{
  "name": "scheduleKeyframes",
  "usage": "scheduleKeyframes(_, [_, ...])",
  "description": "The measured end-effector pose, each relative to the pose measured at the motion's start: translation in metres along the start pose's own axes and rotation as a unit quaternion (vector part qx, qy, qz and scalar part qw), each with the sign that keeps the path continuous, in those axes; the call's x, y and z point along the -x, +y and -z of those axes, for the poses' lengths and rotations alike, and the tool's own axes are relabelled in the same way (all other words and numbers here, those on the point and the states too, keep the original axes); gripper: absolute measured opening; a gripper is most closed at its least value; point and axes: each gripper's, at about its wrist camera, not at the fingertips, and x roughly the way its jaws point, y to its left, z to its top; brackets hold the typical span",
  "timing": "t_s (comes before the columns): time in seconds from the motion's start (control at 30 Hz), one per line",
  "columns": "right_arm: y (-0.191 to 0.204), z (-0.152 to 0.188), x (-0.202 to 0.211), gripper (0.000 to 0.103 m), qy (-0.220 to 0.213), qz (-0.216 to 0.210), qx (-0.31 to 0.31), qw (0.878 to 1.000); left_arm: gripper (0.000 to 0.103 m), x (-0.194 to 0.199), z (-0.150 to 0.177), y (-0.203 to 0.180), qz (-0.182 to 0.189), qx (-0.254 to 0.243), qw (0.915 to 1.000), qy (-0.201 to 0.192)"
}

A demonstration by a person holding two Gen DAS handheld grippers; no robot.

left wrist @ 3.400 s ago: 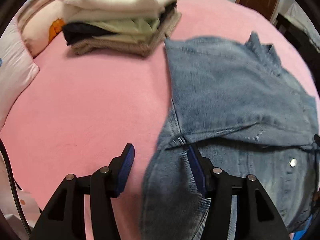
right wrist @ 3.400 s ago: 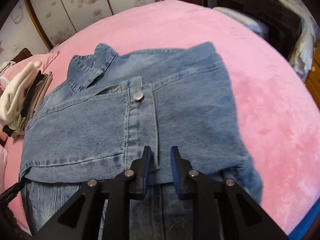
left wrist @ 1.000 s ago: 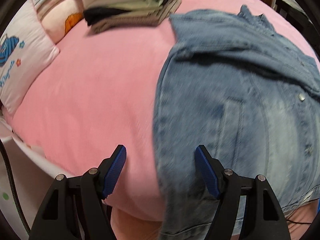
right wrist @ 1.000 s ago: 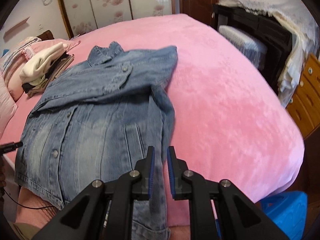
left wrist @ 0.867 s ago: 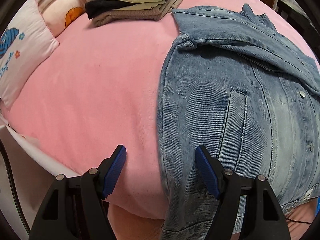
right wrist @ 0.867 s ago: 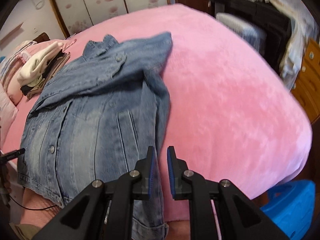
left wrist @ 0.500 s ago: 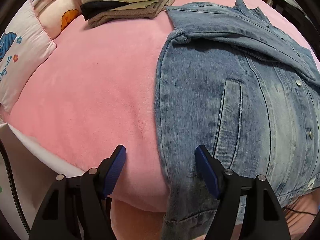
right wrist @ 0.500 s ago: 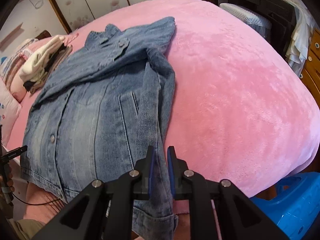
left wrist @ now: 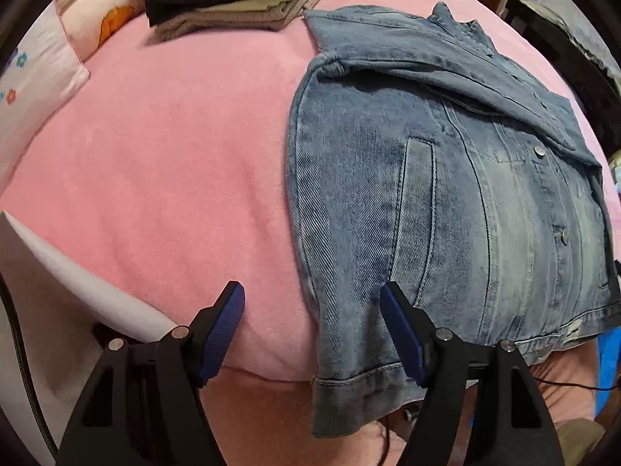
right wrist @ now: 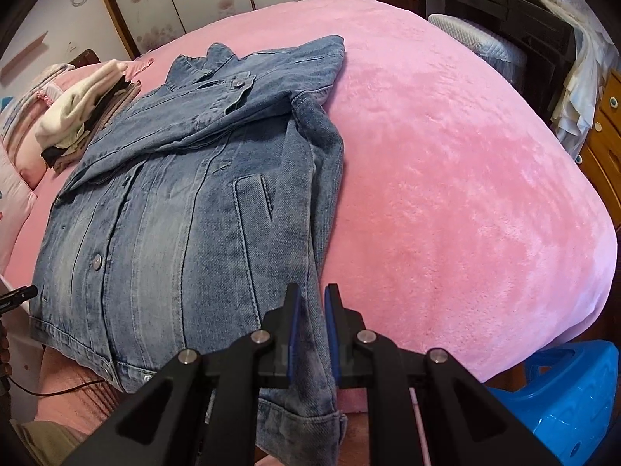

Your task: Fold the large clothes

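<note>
Pink bed [right wrist: 446,163]: right gripper [right wrist: 313,303] pinches denim jacket [right wrist: 186,209] sleeve; left gripper [left wrist: 312,306] gapes empty.

Denim jacket [left wrist: 446,194], faded blue with metal buttons, is lying front-up on the pink bed [left wrist: 163,163], its collar pointing to the far side, one sleeve lying folded across the chest, and its hem hanging over the near edge.
</note>
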Motion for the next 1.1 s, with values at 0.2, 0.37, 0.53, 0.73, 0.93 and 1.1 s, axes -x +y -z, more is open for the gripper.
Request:
scheduleKeyframes(0.2, [-0.001,0.001,0.001,0.013,-0.002,0.000,-0.003,1.000,0.012,-0.011,0.002,-0.010,0.014,-0.012,0.9998,0.008])
scheduleKeyframes(0.37, [0.001,0.001,0.004,0.013,-0.002,0.005,0.003,1.000,0.002,-0.001,0.003,-0.020,-0.009,-0.040,0.9991,-0.003])
scheduleKeyframes(0.53, [0.005,0.003,0.009,0.013,-0.004,0.009,0.013,1.000,0.002,0.011,0.007,-0.012,-0.044,-0.063,0.9970,0.001])
scheduleKeyframes(0.73, [0.003,0.011,0.014,0.013,0.002,0.009,0.020,1.000,0.000,-0.002,0.011,0.055,-0.106,0.010,0.9934,0.042])
scheduleKeyframes(0.93, [-0.007,0.019,0.017,0.013,0.014,0.004,0.007,1.000,0.010,0.024,0.018,0.052,-0.023,0.022,0.9993,0.016])
scheduleKeyframes(1.1, [-0.014,0.026,0.028,0.013,0.019,-0.015,-0.002,1.000,0.072,0.034,0.015,0.022,0.012,-0.011,0.9999,-0.006])
